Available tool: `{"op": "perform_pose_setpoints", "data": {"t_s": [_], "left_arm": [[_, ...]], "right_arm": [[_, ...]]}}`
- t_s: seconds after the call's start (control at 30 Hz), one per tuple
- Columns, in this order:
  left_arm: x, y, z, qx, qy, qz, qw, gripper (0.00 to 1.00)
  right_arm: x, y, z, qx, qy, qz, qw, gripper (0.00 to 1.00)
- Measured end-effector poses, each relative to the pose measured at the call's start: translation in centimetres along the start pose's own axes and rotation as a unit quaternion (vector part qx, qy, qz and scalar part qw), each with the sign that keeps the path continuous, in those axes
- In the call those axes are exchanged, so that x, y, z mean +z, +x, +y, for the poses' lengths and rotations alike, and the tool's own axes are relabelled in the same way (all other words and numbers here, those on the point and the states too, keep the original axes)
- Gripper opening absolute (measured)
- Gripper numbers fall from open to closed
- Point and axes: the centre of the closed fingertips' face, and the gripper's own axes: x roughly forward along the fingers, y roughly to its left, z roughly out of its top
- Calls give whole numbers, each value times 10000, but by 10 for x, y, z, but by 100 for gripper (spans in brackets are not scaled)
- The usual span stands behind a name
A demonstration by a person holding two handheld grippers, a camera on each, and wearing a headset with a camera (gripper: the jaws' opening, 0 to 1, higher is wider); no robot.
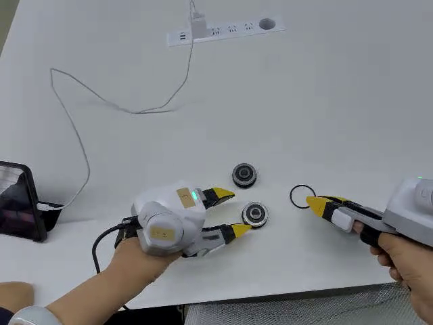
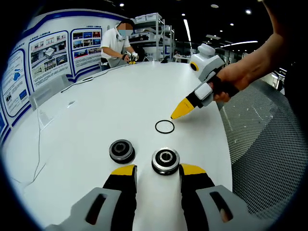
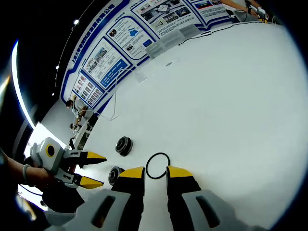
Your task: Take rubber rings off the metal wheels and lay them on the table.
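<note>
Head view: left gripper [image 1: 234, 212] spread wide, gripping nothing; near wheel [image 1: 255, 214] just off its tips, far wheel [image 1: 244, 175] beyond. Rubber ring [image 1: 291, 196] flat on table [image 1: 325, 101], apart from both wheels; right gripper [image 1: 315, 202] tips just beside it.
Left gripper view: near wheel [image 2: 165, 160] at mouth of open jaws, unclamped.
Right gripper view: jaws narrowly parted, empty; rubber ring [image 3: 147, 166] just ahead, near edge between tips.

Head cam high, looking down, L & R cams low, close, roughly facing — all share ring [image 1: 302, 196]
</note>
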Motion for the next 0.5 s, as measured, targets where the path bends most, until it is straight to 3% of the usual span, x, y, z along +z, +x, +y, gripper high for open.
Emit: {"op": "perform_pose_setpoints", "data": {"t_s": [0.17, 0.5], "left_arm": [[0, -1, 0, 11, -15, -8, 10000, 36], [4, 1, -2, -40, 16, -44, 10000, 31]], "right_arm": [[-2, -2, 0, -26, -174, 37, 9998, 21], [-8, 5, 28, 433, -164, 102, 9989, 17]]}}
